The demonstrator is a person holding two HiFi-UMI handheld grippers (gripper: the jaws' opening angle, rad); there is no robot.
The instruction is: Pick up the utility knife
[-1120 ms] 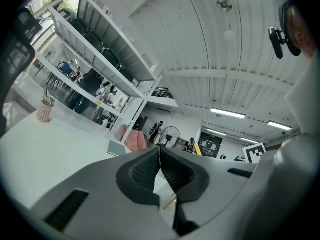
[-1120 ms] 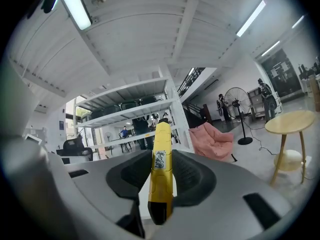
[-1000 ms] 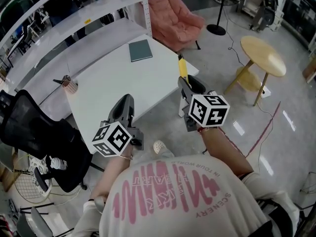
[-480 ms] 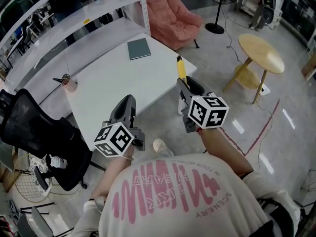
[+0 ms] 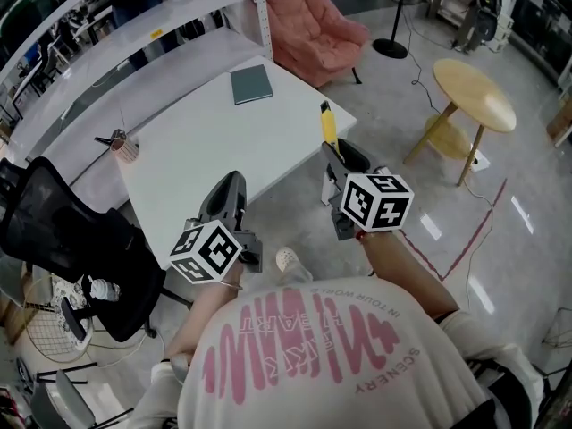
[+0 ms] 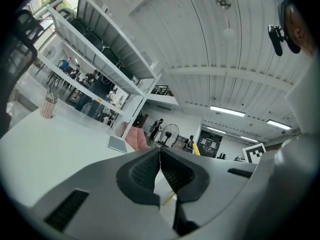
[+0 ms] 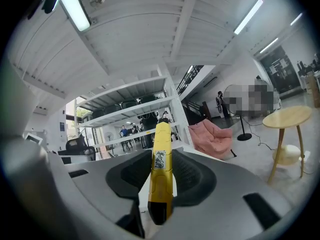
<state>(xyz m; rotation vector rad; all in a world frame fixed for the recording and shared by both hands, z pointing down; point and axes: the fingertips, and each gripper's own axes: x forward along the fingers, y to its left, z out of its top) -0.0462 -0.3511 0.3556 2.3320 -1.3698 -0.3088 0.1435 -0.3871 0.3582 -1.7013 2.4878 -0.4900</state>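
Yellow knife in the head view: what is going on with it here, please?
A person holds a gripper in each hand at the edge of a white table. The right gripper is shut on the yellow utility knife, which sticks out forward over the table's corner and appears lifted off it. The left gripper is shut, with nothing between its jaws.
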